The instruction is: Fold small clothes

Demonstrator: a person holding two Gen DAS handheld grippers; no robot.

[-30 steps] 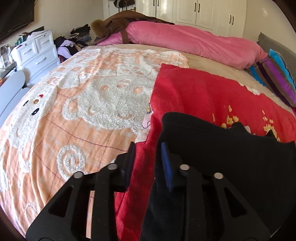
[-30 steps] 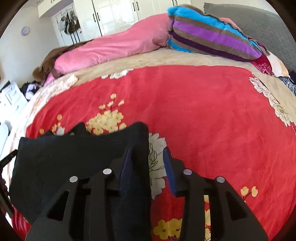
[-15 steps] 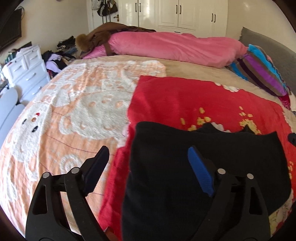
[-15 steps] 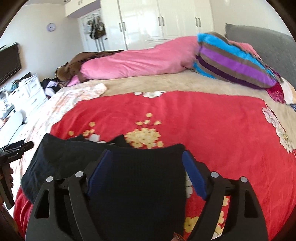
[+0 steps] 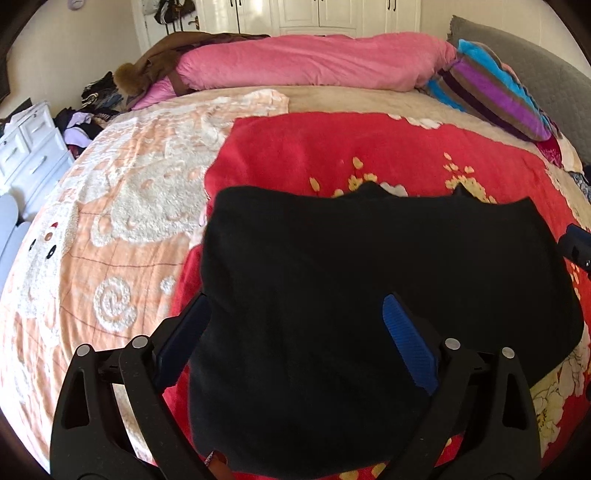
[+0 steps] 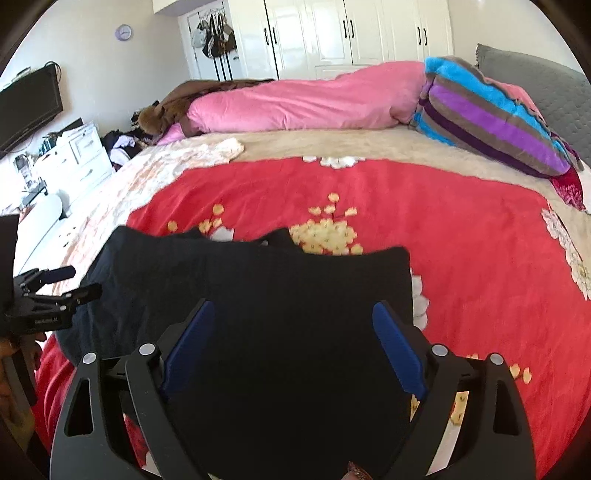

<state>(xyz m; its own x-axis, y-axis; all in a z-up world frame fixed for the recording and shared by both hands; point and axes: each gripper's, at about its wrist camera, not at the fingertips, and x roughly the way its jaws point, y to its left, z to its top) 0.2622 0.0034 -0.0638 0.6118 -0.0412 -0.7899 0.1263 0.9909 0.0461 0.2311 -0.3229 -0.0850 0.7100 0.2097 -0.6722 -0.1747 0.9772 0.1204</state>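
Jaws of both grippers are opening wide, empty, above the black garment (image 5: 369, 258).

Bed (image 6: 369, 147), white wardrobe (image 6: 351, 33), dresser (image 6: 81, 155)

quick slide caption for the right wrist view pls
Right gripper, jaws opening and clear of the cloth, above a folded black garment on a red floral blanket.

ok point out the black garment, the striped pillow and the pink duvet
black garment (image 5: 351, 266), left wrist view, middle of the cloth
striped pillow (image 6: 491, 122), right wrist view, a purple stripe
pink duvet (image 5: 314, 61), left wrist view, middle of the roll
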